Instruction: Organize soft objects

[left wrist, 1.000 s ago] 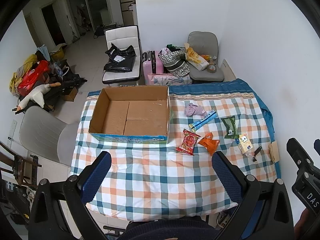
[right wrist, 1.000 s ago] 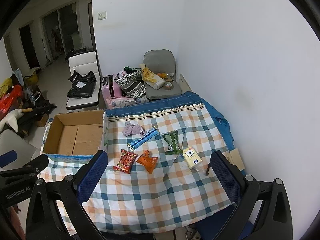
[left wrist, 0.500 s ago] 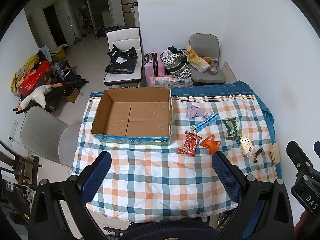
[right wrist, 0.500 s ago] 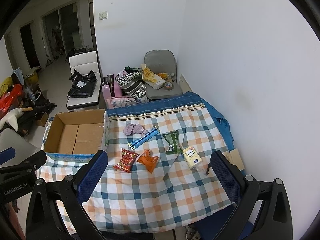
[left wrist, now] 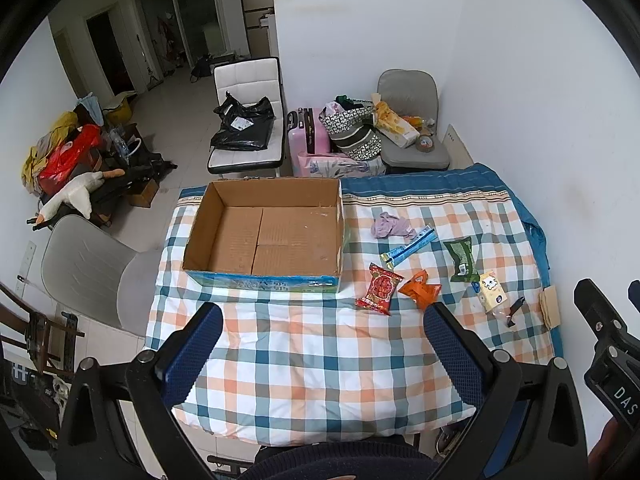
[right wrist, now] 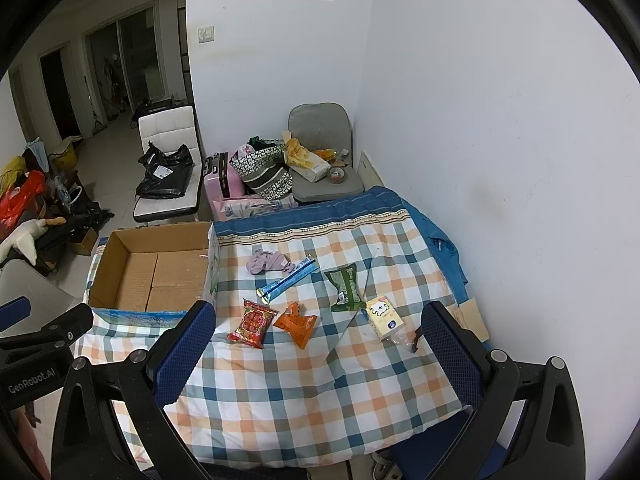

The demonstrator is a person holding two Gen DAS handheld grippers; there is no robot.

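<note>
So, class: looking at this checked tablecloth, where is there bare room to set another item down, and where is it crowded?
Free: the wide near strip of cloth, between the cardboard box and the near edge, below the red packet. The box floor is bare too. Crowded: right of the box, where the purple cloth, blue stick pack, orange packet, green packet and tissue pack cluster.

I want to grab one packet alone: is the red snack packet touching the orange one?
Apart. The right wrist view shows a strip of checked cloth between the red snack packet and the orange packet.
</note>
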